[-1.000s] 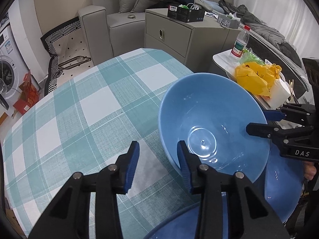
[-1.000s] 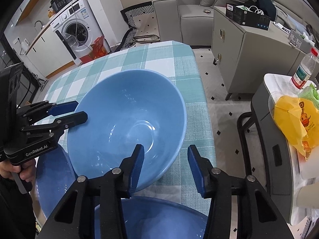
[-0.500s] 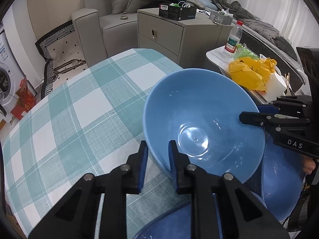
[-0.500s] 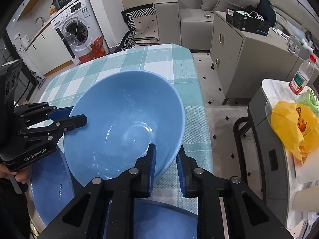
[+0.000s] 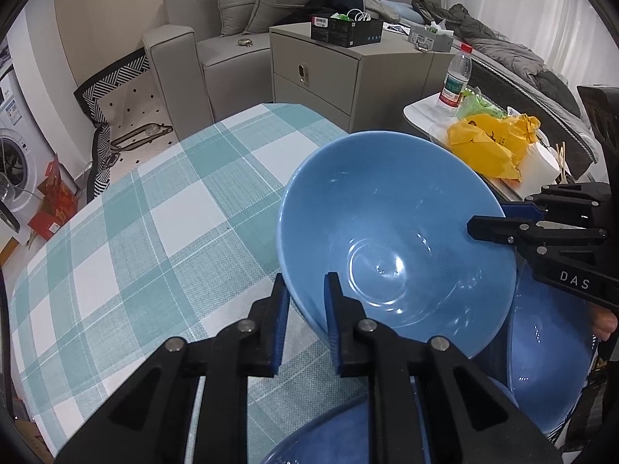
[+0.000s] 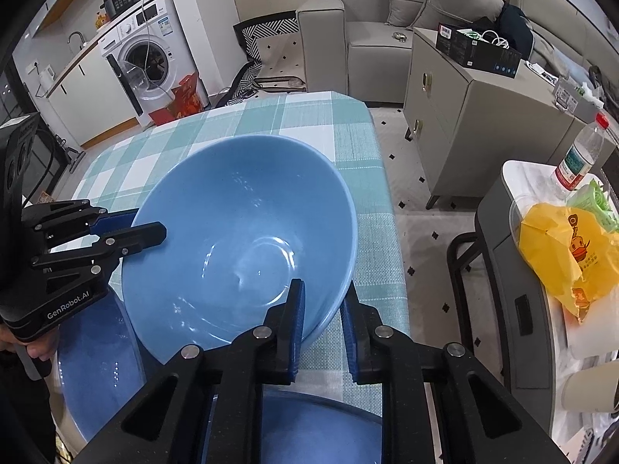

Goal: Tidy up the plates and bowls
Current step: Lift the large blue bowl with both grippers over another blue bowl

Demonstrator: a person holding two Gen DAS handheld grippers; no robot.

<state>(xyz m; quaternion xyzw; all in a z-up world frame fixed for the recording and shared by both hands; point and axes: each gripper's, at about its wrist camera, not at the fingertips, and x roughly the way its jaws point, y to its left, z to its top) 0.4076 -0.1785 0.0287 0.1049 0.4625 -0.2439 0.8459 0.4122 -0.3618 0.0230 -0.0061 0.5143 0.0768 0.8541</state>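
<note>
A large light-blue bowl [image 5: 394,239] [image 6: 240,239] sits tilted over the near edge of the checked table [image 5: 154,232]. My left gripper [image 5: 305,295] is shut on its near-left rim, one pad inside and one outside the wall. My right gripper [image 6: 323,297] is shut on the opposite rim in the same way. Each gripper also shows in the other's view: the right gripper [image 5: 487,228] and the left gripper [image 6: 151,232]. Two darker blue dishes lie under the bowl, one [image 5: 549,367] [image 6: 96,367] beside it and one [image 5: 340,437] [image 6: 321,425] just below my fingers.
Teal-and-white cloth covers the table [image 6: 329,135]. Beside it stands a low side table [image 6: 522,178] with a yellow bag [image 6: 568,247] and a water bottle [image 6: 580,154]. Beyond are a grey cabinet [image 5: 321,65], a sofa [image 5: 193,50] and a washing machine [image 6: 147,62].
Both grippers have gone from open around the bowl's rim to shut on it. Neither hand has shifted and the bowl stays tilted in the same spot.
</note>
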